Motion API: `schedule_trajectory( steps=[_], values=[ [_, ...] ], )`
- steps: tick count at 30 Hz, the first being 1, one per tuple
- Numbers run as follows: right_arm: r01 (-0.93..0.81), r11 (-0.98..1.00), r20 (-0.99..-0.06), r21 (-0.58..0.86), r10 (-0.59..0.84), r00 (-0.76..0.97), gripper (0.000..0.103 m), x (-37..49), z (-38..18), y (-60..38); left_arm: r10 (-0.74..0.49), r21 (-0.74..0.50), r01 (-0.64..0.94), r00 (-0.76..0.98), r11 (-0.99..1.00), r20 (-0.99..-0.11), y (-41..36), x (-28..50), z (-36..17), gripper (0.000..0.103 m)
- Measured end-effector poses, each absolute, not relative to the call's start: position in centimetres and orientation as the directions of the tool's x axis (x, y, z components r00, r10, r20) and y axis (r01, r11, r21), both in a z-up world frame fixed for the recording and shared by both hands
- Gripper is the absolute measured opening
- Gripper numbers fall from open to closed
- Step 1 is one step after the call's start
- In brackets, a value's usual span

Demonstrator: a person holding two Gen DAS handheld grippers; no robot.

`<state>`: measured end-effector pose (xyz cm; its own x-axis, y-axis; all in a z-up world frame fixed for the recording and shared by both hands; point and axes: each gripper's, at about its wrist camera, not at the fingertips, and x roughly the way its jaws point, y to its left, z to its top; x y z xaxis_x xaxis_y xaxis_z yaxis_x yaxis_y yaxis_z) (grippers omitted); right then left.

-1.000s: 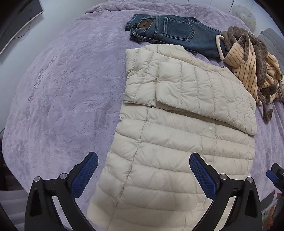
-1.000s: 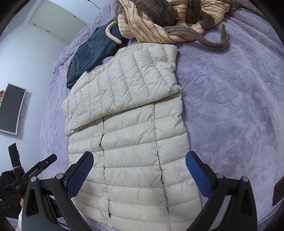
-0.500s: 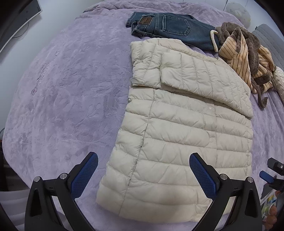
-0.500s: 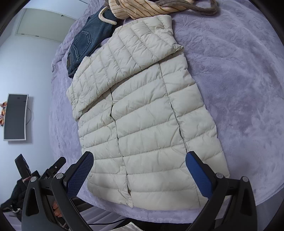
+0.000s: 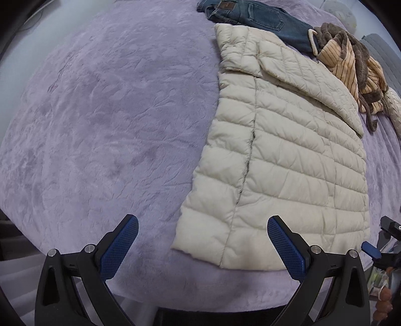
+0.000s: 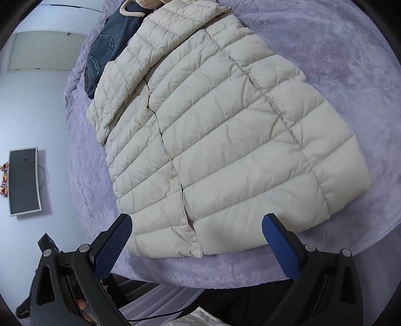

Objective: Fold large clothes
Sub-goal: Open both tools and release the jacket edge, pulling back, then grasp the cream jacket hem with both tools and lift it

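Cream puffer jacket (image 5: 288,160) is laid flat on the purple bedspread (image 5: 112,125), hem just short of the bed's near edge; both sleeves are folded in across the chest at the far end, body left unfolded below them. Left gripper (image 5: 203,248) is held above the near edge with jaws spread wide, nothing gripped; its right blue pad (image 5: 285,248) is seen over the hem's near corner, contact can't be confirmed from this angle. Right gripper (image 6: 196,247) is likewise fully parted and empty, positioned over the hem (image 6: 175,240) at the front opening; the jacket (image 6: 225,130) is seen running away from it toward the far edge. Jeans (image 5: 253,17) are placed at the far edge just beyond the collar; a striped tan-and-brown garment (image 5: 351,67) is bunched beside them, touching the jacket's far right shoulder. A wall-mounted screen (image 6: 23,180) is visible off the bed's left side.
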<state>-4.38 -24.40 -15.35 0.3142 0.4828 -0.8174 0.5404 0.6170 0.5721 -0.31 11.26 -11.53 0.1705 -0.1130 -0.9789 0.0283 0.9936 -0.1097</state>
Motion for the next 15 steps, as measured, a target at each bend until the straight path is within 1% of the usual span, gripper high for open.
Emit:
schedule_trajectory(
  steps=[3,8,11,15],
  values=[
    [0.551,0.6,-0.812,0.58,0.482,0.33,0.103,-5.6,-15.5,-24.2,-0.175,-0.182,-0.046,0.119,0.982,-0.977,13.9,-1.4,-13.2,0.103],
    [0.604,0.528,-0.797,0.598,0.474,0.375,0.103,-8.4,-16.5,-25.5,-0.363,-0.365,-0.164,0.043,0.917,-0.931,16.4,-3.0,-16.5,0.103],
    [0.646,0.46,-0.785,0.609,0.464,0.41,0.103,-10.1,-17.6,-26.9,-0.453,-0.451,-0.182,0.034,0.874,-0.891,15.9,-3.4,-17.7,0.103],
    [0.692,0.361,-0.767,0.625,0.446,0.461,0.103,-12.0,-19.3,-28.8,-0.519,-0.518,-0.16,0.04,0.84,-0.854,14.1,-2.7,-18.3,0.103]
  ],
)
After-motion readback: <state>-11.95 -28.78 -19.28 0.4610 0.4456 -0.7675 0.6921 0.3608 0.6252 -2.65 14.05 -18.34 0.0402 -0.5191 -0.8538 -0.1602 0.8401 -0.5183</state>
